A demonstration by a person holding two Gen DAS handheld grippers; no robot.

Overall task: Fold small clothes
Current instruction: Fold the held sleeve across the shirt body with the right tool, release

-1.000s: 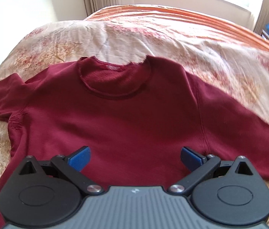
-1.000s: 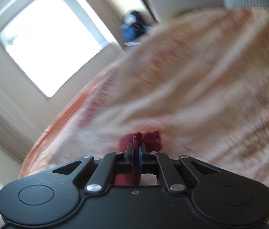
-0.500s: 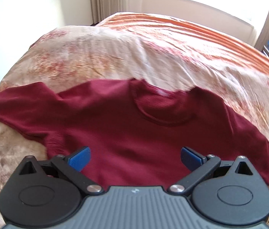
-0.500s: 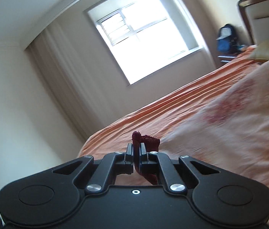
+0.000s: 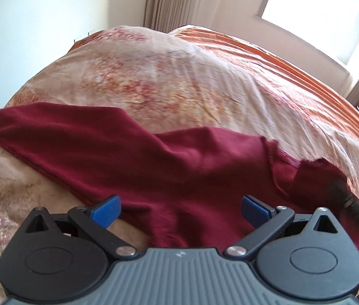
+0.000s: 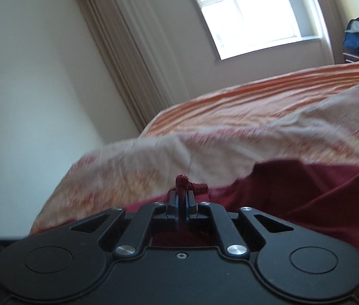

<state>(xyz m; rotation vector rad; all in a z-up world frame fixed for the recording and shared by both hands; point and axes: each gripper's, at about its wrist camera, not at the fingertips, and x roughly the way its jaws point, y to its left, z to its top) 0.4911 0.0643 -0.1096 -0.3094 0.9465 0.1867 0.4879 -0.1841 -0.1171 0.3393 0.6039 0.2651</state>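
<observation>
A dark red T-shirt (image 5: 154, 162) lies on the patterned bedspread (image 5: 154, 76), one sleeve stretched out to the left, its right side folded over. My left gripper (image 5: 180, 209) hovers above its lower part, blue pads wide apart, nothing between them. The right gripper (image 5: 344, 198) shows blurred at the right edge of the left wrist view, over the shirt's collar area. In the right wrist view my right gripper (image 6: 181, 198) is shut on a bunched edge of the shirt (image 6: 306, 203), a tuft of red cloth sticking up between its pads.
The bed carries an orange striped cover (image 5: 293, 58) beyond the patterned spread. A curtain (image 6: 128, 58) and a bright window (image 6: 250, 10) are on the far wall. A blue backpack (image 6: 356, 35) stands on furniture at the far right.
The right gripper has swung left with the red cloth pinched, folding the shirt's right side over. The left gripper slid left, so the shirt now sits further right in its view.
</observation>
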